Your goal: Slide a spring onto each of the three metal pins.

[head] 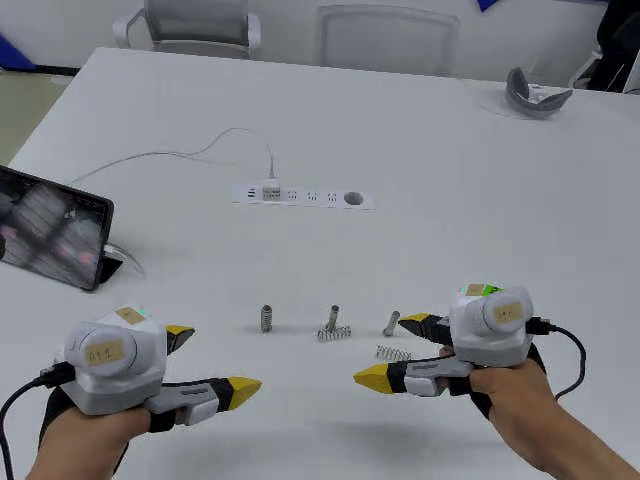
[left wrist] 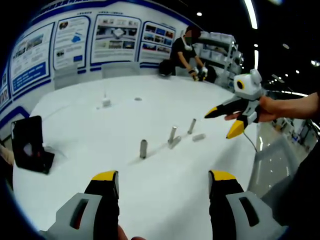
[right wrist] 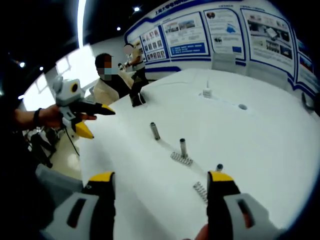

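Note:
Three short metal pins stand in a row on the white table: the left pin (head: 266,317) looks ribbed, as if a spring sits around it, while the middle pin (head: 332,318) and the right pin (head: 391,323) are bare. One loose spring (head: 334,333) lies at the foot of the middle pin. A second loose spring (head: 393,352) lies between the fingers of my right gripper (head: 390,348), which is open and touches nothing. My left gripper (head: 215,360) is open too, left of the pins. The left gripper view has the pins (left wrist: 172,134) ahead; the right gripper view has both springs (right wrist: 181,158) (right wrist: 200,191).
A white power strip (head: 300,195) with a cable lies mid-table. A tablet (head: 50,240) leans at the left edge and a grey object (head: 535,95) sits at the back right. Chairs (head: 195,25) stand behind the table. People stand beyond the table (left wrist: 185,50).

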The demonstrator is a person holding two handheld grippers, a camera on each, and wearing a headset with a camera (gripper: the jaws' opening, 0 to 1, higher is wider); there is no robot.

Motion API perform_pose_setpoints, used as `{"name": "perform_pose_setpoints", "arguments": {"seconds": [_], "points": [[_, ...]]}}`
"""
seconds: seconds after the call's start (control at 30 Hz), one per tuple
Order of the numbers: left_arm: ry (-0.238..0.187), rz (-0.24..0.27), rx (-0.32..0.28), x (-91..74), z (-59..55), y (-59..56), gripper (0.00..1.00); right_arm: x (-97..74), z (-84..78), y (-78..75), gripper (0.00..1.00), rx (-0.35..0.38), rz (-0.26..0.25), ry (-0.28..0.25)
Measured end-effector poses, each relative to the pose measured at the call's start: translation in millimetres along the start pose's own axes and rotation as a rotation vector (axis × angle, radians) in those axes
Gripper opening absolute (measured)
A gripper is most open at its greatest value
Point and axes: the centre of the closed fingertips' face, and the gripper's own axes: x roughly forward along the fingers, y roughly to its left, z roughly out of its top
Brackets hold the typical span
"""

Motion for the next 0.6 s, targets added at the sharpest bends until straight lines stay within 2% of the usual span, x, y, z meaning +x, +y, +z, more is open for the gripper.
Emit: {"name": "perform_pose_setpoints", "arguments": {"seconds": [0.23, 0.43, 0.6], "points": [[0.017, -0.021, 0.02, 7.0, -1.1, -9.0, 0.76, -4.9, -8.0, -1.7, 0.78, 0.014, -0.008, 0.007], [0.023, -0.048, 0.034, 13.2, 0.6, -20.2, 0.77, -11.2, -12.3, -5.1, 0.79, 0.026, -0.016, 0.004], [0.044, -0.077, 0.064, 20.9, -1.2, -30.0, 0.78, -16.5, -14.7, -7.5, 0.8, 0.031, -0.023, 0.003]]}}
